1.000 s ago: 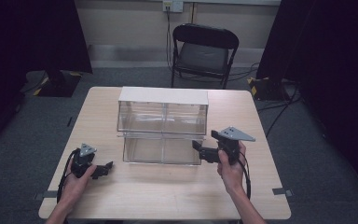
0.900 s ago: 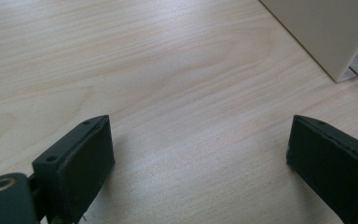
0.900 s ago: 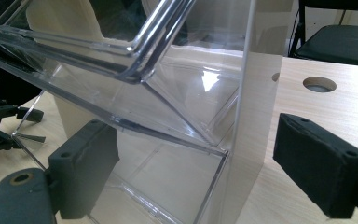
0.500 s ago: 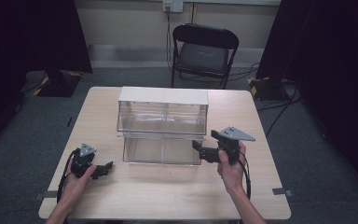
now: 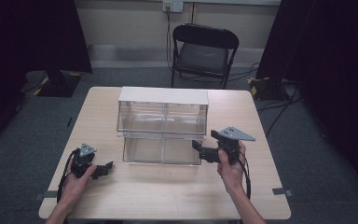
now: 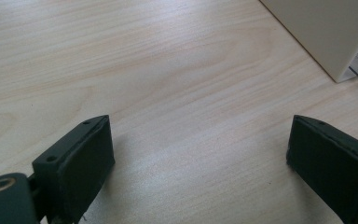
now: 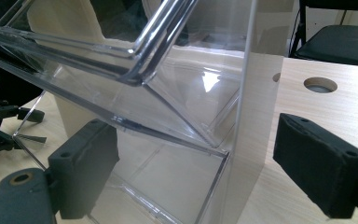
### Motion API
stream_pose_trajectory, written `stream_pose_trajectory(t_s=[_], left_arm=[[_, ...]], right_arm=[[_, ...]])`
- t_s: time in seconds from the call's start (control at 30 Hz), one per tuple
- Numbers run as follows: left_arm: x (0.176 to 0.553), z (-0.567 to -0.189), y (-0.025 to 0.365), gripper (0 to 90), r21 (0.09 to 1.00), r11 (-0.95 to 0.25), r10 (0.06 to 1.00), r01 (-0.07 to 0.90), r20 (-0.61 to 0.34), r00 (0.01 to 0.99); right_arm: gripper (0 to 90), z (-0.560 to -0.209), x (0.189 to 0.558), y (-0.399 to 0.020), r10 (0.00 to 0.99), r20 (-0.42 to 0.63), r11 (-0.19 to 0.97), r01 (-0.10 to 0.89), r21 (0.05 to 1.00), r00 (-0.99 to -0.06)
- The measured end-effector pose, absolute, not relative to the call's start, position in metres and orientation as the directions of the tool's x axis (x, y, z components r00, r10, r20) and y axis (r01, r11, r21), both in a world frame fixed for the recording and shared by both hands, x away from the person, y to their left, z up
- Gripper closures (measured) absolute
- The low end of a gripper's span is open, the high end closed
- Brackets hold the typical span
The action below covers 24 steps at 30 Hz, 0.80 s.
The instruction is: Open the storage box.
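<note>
A clear plastic drawer unit (image 5: 162, 130) with a white top stands in two tiers at the middle of the wooden table (image 5: 168, 196). My right gripper (image 5: 197, 145) is held at its front right corner and is open. In the right gripper view the jaws (image 7: 196, 140) stand on either side of the unit's clear corner edge (image 7: 242, 93), and I cannot tell whether they touch it. My left gripper (image 5: 106, 166) rests low on the table, left of the unit and apart from it. It is open over bare wood (image 6: 200, 144), and the unit's white side (image 6: 326, 32) lies beyond it.
A black folding chair (image 5: 203, 51) stands behind the table's far edge. A round hole (image 7: 320, 84) is cut in the tabletop to the right of the unit. Dark curtains hang at both sides. Bare wood stretches along the table's front.
</note>
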<state>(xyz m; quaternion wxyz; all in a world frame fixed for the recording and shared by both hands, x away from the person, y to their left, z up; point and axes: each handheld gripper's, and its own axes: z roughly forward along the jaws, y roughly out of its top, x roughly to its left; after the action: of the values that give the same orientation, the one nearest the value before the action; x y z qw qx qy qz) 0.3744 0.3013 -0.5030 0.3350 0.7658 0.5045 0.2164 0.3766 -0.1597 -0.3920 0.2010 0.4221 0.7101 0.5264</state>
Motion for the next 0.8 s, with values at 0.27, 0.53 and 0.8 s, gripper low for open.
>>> stream_pose_trajectory(t_s=[0.27, 0.53, 0.8], left_arm=[[0.3744, -0.503, 0.3013, 6.8, 0.732, -0.267, 0.918, 0.627, -0.006, 0.397], [0.3744, -0.5031, 0.3013, 6.8, 0.732, -0.266, 0.918, 0.627, -0.007, 0.397], [0.3744, -0.503, 0.3014, 6.8, 0.731, -0.267, 0.918, 0.627, -0.006, 0.398]], right_arm=[[13.3, -0.3922, 0.3767, -0.1592, 0.814, 0.16, 0.086, 0.388, 0.918, -0.559], [13.3, -0.3923, 0.3768, -0.1588, 0.815, 0.159, 0.085, 0.387, 0.918, -0.557], [13.3, -0.3923, 0.3768, -0.1589, 0.815, 0.159, 0.087, 0.387, 0.918, -0.558]])
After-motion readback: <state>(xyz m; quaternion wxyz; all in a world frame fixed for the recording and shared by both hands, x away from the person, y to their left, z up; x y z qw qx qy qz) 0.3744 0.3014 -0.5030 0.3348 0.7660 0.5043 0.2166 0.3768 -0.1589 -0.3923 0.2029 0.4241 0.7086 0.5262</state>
